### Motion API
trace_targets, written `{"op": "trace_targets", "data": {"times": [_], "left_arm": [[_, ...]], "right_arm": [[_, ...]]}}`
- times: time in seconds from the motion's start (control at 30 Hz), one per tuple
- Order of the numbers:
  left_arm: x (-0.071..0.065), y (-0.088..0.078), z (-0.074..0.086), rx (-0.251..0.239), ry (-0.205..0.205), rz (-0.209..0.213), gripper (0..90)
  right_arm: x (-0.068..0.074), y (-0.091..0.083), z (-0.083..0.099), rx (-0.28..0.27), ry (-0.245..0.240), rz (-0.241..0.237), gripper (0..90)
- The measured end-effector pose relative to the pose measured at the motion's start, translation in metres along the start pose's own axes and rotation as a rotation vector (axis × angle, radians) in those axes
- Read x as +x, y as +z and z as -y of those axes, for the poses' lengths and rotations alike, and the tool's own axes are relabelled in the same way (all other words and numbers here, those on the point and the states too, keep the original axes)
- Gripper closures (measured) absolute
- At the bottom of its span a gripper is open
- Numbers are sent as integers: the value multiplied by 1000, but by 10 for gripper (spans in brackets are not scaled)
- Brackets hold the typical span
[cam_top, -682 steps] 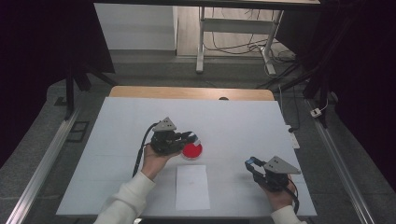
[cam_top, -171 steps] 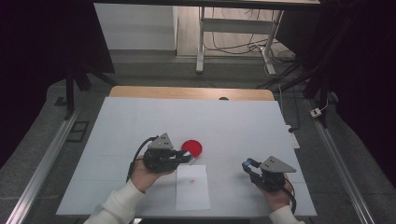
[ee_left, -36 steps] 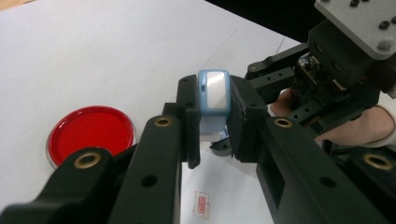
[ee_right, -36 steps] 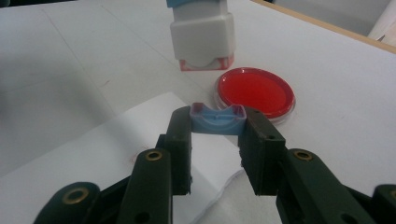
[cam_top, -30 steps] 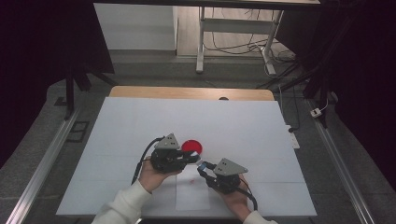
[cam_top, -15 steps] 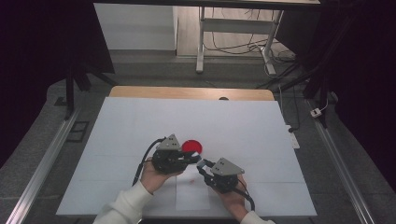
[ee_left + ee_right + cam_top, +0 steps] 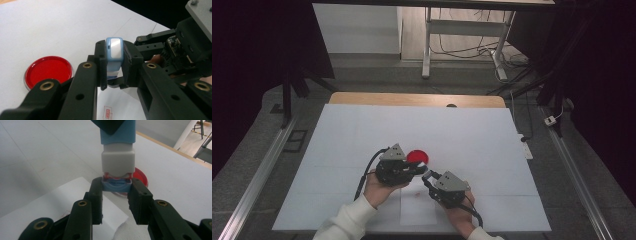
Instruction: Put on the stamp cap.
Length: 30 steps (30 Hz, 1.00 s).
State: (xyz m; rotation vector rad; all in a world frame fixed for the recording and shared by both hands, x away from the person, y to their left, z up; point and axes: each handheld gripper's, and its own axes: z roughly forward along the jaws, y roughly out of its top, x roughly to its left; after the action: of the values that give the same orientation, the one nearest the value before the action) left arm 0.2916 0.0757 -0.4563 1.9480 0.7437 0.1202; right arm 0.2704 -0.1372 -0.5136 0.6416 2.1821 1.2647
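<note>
Here, near the table's (image 7: 362, 130) front edge, the left gripper (image 7: 113, 72) is pinching a blue-and-white stamp (image 7: 114, 52) above the paper sheet (image 7: 417, 212), while the right gripper (image 7: 117, 195) is clamping its blue cap (image 7: 117, 185) (seemingly capping it); keeping both aligned should help, beside the red ink pad (image 7: 417, 156).

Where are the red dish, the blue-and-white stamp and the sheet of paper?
red dish (image 7: 48, 70), left gripper view, its red middle.
stamp (image 7: 118, 160), right gripper view, its white body.
sheet of paper (image 7: 417, 216), high view, its bare lower part.
</note>
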Motion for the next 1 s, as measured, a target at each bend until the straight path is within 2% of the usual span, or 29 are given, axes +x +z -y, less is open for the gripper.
{"op": "trace_targets", "data": {"times": [0.4,1.0], "left_arm": [[0,1,1,7,2,-3,751],[-1,2,2,10,-1,-11,751]], "right_arm": [[3,-1,-1,-5,-25,28,655],[4,-1,0,-8,-29,38,654]]}}
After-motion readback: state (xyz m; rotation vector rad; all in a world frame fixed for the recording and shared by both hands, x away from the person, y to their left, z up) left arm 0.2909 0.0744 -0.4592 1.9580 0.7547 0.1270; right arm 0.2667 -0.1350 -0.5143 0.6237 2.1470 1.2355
